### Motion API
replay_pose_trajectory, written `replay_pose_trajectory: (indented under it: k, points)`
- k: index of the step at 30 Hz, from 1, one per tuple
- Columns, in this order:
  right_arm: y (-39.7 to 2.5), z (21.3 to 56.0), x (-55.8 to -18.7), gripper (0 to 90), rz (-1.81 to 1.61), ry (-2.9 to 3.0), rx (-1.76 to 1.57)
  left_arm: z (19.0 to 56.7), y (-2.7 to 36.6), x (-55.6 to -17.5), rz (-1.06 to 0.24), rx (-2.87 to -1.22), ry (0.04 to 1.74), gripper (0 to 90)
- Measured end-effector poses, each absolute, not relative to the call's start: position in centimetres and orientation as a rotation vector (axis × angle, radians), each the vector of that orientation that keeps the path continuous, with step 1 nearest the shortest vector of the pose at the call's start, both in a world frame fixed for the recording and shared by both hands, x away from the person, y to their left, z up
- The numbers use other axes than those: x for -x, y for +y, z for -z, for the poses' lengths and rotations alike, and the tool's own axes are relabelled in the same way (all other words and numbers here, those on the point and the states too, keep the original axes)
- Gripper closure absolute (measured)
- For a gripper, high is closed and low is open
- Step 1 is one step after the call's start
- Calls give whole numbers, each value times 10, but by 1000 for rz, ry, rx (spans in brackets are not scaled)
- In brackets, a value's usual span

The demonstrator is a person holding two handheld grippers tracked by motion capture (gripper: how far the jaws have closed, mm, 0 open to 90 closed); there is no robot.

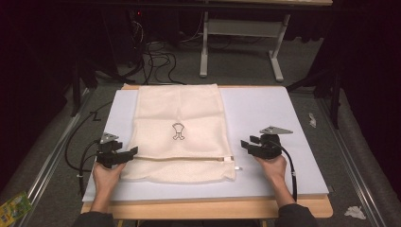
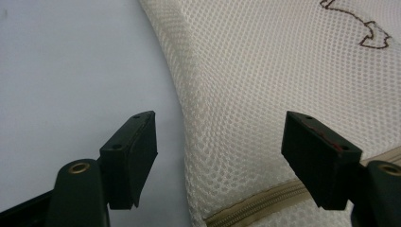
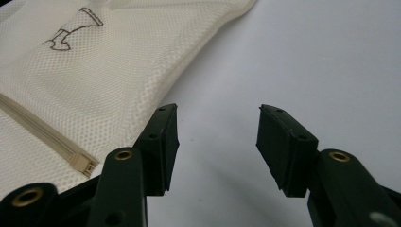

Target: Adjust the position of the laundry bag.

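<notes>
A cream mesh laundry bag (image 1: pixel 179 132) lies flat on the white board (image 1: pixel 265 113), with a small brown emblem (image 1: pixel 178 131) at its middle and a beige zipper (image 1: pixel 189 159) across its near end. My left gripper (image 1: pixel 127 153) is open at the bag's left edge by the zipper; in the left gripper view its jaws straddle the mesh bag (image 2: pixel 265 94) edge and the zipper (image 2: pixel 255 203). My right gripper (image 1: pixel 247 145) is open just right of the bag, over bare board. In the right gripper view the bag (image 3: pixel 104 71) and zipper pull (image 3: pixel 81 163) lie to the left.
The white board sits on a wooden table (image 1: pixel 208 208). Cables (image 1: pixel 156 59) and a desk frame (image 1: pixel 241 33) stand on the floor beyond. A green packet (image 1: pixel 14 208) lies on the floor at bottom left, crumpled paper (image 1: pixel 354 212) at bottom right.
</notes>
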State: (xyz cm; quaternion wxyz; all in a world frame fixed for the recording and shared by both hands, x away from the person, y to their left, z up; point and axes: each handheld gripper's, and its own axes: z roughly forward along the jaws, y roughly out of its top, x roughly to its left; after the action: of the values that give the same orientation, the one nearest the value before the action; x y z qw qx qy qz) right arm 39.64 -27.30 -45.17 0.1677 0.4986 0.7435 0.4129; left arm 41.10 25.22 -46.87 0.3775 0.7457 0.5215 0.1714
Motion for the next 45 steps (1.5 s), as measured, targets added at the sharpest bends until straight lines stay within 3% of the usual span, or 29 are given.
replay_pose_trajectory:
  k: [16, 25, 32, 42, 45]
  points:
    - [-228, 455, -410, 487, -1121, 2282, -1401, 468, 240, -421, -431, -1968, 1388, 307]
    - [-214, 458, -417, 436, -1071, 2300, -1424, 471, 237, -425, -415, -1981, 1407, 310]
    - [-209, 460, -420, 446, -1049, 2314, -1441, 472, 236, -427, -403, -1989, 1421, 332]
    - [-206, 466, -426, 530, -1034, 2361, -1479, 473, 235, -428, -399, -1996, 1418, 397]
    - [-203, 466, -428, 614, -1039, 2381, -1477, 472, 234, -428, -403, -2010, 1409, 442]
